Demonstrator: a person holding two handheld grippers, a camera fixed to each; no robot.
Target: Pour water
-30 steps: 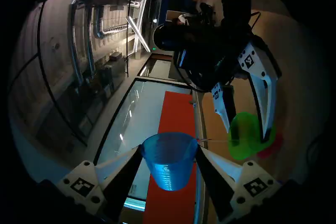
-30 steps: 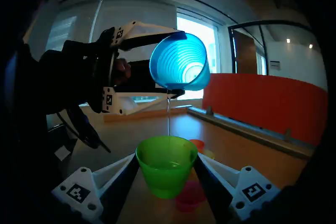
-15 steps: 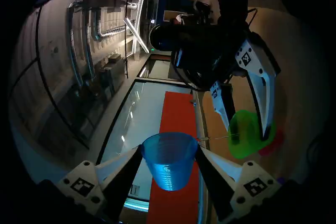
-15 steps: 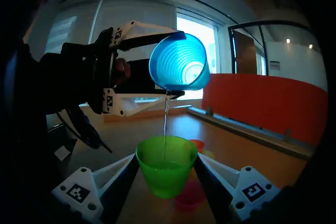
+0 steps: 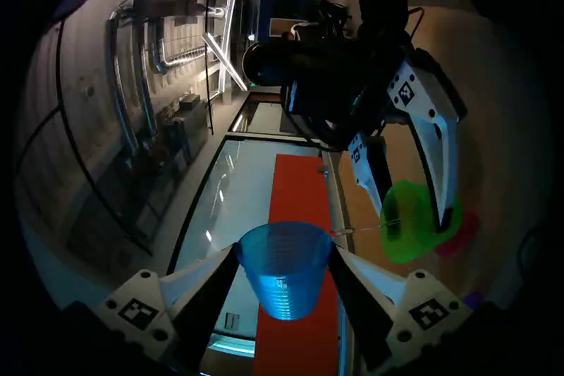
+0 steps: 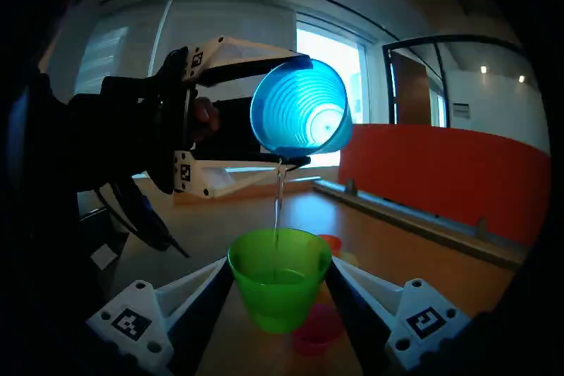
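Blue and see-through, the blue cup (image 6: pixel 301 108) is tipped mouth-forward in the upper middle of the right gripper view, clamped between both fingers of the left gripper (image 5: pixel 283 255). A thin stream of water (image 6: pixel 278 199) falls from its lower rim into the green cup (image 6: pixel 280 291) directly below, at the lower middle of the frame. The green cup is upright, gripped on both sides by the right gripper (image 6: pixel 280 264), with some water in its bottom. Low in the frame, just behind it, a pink cup (image 6: pixel 317 334) and an orange cup (image 6: pixel 331 240) sit on the wooden table (image 6: pixel 395 249). An orange partition (image 6: pixel 451 171) runs along the right, and a bright window (image 6: pixel 331 73) lies behind.
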